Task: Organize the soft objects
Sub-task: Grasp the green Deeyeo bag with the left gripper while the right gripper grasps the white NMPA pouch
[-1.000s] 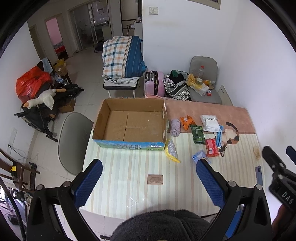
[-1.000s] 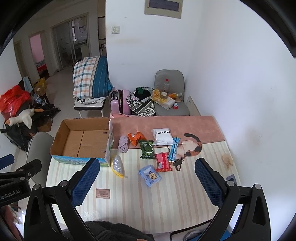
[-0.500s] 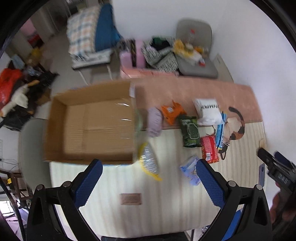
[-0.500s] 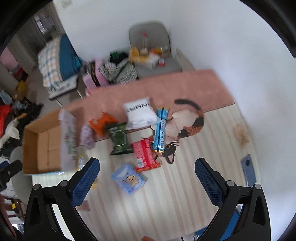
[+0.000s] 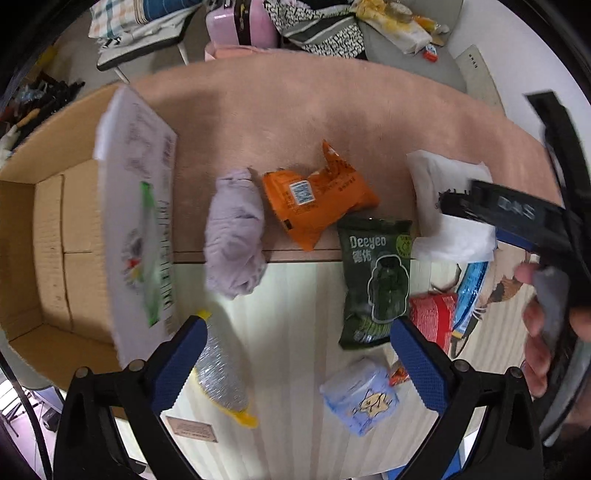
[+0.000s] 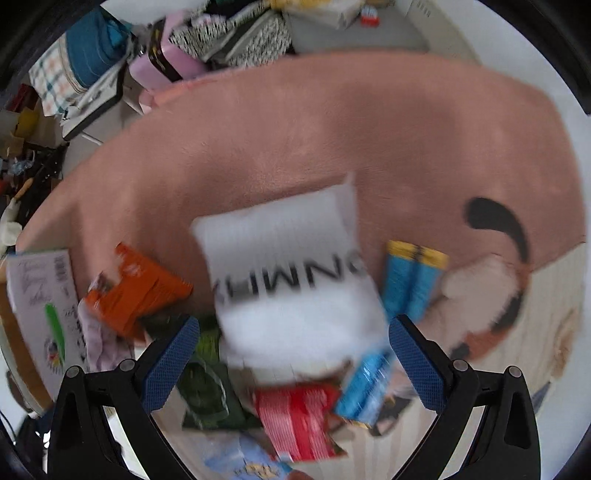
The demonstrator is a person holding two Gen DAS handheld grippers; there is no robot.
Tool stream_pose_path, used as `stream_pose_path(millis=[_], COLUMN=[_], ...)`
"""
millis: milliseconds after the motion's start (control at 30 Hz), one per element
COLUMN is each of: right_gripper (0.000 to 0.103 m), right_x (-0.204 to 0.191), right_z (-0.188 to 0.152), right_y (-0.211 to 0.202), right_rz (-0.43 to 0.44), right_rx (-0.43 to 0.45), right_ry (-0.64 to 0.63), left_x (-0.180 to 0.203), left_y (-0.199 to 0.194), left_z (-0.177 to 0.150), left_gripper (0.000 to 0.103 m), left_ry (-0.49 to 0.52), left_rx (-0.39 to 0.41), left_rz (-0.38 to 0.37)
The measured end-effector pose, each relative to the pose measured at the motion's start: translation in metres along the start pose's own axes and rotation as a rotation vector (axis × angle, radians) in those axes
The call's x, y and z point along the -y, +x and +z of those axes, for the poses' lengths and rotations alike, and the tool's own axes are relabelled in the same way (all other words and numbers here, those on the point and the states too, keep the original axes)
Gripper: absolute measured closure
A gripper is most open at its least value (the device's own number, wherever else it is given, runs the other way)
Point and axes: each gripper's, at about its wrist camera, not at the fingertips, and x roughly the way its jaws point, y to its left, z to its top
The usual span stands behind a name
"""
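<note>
Soft packs lie on the table: a lilac cloth bundle (image 5: 234, 232), an orange pack (image 5: 317, 199), a green Deeyeo pack (image 5: 375, 280), a white pack (image 5: 448, 206), a red pack (image 5: 432, 317), a light blue pack (image 5: 360, 400) and a silver-and-yellow pack (image 5: 219, 373). My left gripper (image 5: 295, 362) is open and empty above the striped cloth, below the lilac bundle and green pack. My right gripper (image 6: 293, 356) is open and empty, hovering over the white pack (image 6: 291, 273). The right gripper body (image 5: 517, 218) shows in the left wrist view.
An open cardboard box (image 5: 55, 236) stands at the left, its printed flap (image 5: 140, 229) raised. Blue tube packs (image 6: 410, 280) lie right of the white pack on a pink cat-pattern mat (image 6: 295, 129). Chairs, a pink suitcase (image 5: 240, 22) and clutter lie beyond the table.
Both grippers have dropped down and forward toward the packs, which now fill the views. The right gripper has come over the white pack. Both stay open.
</note>
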Motion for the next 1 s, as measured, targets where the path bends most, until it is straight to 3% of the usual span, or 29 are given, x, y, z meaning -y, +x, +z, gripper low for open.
stream_pose_path(millis=[200,333,500,533,567,600,700,867,1000], right_gripper=[0.017,0.018,0.015,0.015,0.015,0.015,0.015,0.034,0.036], right_x=[0.016,0.044,0.065,0.066,0.066,0.067,0.059,0.049,0.043], right_z=[0.001,-0.014,-0.021,-0.021,-0.020,-0.019,-0.020,-0.038,-0.061], right_y=[0.015,0.021,0.030,0.033,0.036,0.037,0.042,0.028,0.002], right_rz=[-0.044,-0.106,-0.051,-0.045,-0.044,-0.046,-0.069,-0.064,-0.009], right_rx=[-0.045,-0.084,-0.100,-0.098,-0.099,-0.098,-0.081,-0.023,0.039], right_ry=[-0.034,-0.055,-0.012,-0.007,-0.002,-0.001,-0.004,0.031,0.059], left_x=[0.021,0.050,0.083,0.089,0.091,0.092,0.091,0.082,0.076], left_y=[0.021,0.043,0.077,0.085,0.088,0.092,0.095,0.064,0.007], left_z=[0.005,0.007,0.015,0.018,0.019,0.020,0.025,0.018,-0.003], left_gripper=[0.008,0.008,0.008,0.011,0.024,0.044,0.067,0.072,0.072], left_ry=[0.046,0.104,0.172,0.184,0.188,0.191,0.173,0.166,0.189], left_rx=[-0.048,-0.093,-0.150,-0.161,-0.167,-0.172,-0.150,-0.074,0.043], left_rz=[-0.035,-0.073,-0.046,-0.034,-0.017,0.001,0.062,0.075,0.071])
